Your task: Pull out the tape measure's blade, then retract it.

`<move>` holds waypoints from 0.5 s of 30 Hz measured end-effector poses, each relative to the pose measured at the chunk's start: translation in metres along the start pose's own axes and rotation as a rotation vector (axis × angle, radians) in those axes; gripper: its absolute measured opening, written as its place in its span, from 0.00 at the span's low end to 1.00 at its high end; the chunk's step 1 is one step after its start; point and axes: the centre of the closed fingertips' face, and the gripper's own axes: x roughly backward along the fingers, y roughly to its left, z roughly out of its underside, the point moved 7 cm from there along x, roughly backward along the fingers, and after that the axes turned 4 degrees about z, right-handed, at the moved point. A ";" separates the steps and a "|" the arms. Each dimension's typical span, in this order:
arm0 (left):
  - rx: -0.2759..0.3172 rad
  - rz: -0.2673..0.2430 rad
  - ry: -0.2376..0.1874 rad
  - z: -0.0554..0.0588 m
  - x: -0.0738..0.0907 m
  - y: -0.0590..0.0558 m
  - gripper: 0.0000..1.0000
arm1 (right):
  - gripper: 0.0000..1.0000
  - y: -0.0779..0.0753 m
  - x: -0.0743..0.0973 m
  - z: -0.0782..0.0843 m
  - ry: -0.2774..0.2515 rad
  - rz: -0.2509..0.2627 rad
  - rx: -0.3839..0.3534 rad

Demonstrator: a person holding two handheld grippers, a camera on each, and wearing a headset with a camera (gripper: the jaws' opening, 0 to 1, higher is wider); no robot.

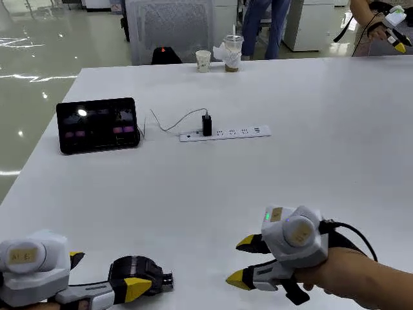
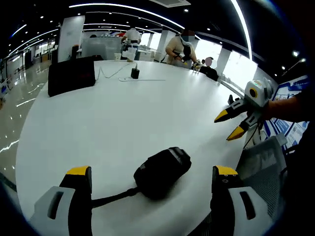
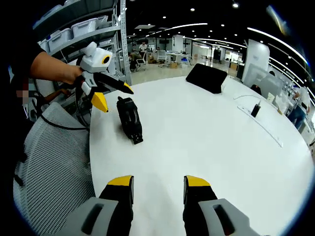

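The black tape (image 1: 137,274) lies flat on the white desk (image 1: 193,194), in the lower left of the head view. In the left gripper view it sits low in the middle, and a thin black strap (image 2: 114,195) runs from it toward the left jaw. The left claw (image 1: 106,274) is at the lower left corner of the head view. Its jaws are wide with the tape between them, and we cannot tell if they touch it. The right claw (image 1: 240,261) is at the lower right, near the tape but apart from it. Its jaws are partly wide and hold nothing. Farther up the desk we see a dark tablet (image 1: 97,124) at the left. A white power strip (image 1: 226,134) with a black plug (image 1: 206,123) is in the middle, and two cups (image 1: 203,61) are at the top edge.
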 end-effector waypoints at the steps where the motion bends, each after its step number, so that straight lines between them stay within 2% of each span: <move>1: -0.011 0.016 0.026 0.003 0.002 -0.001 0.99 | 0.41 -0.002 0.004 0.004 0.001 0.006 -0.006; 2: -0.027 0.037 0.056 0.006 0.005 -0.004 0.99 | 0.42 -0.004 0.011 0.010 0.003 0.015 -0.015; 4: -0.074 0.061 0.046 0.006 0.008 -0.003 0.99 | 0.45 -0.006 0.019 0.017 0.005 0.023 -0.028; 6: -0.132 0.036 0.061 0.006 0.014 -0.002 0.99 | 0.47 -0.008 0.030 0.025 0.006 0.037 -0.027; 7: -0.142 0.039 0.064 0.006 0.017 -0.003 0.99 | 0.49 -0.010 0.037 0.030 0.007 0.045 -0.028; 10: -0.132 0.048 0.069 0.007 0.024 -0.001 0.99 | 0.54 -0.013 0.052 0.039 0.007 0.060 -0.049; 12: -0.126 0.046 0.056 0.009 0.028 0.002 0.99 | 0.55 -0.017 0.061 0.046 0.005 0.075 -0.053; 15: -0.114 0.037 0.053 0.013 0.033 0.006 0.99 | 0.60 -0.024 0.073 0.057 0.000 0.099 -0.093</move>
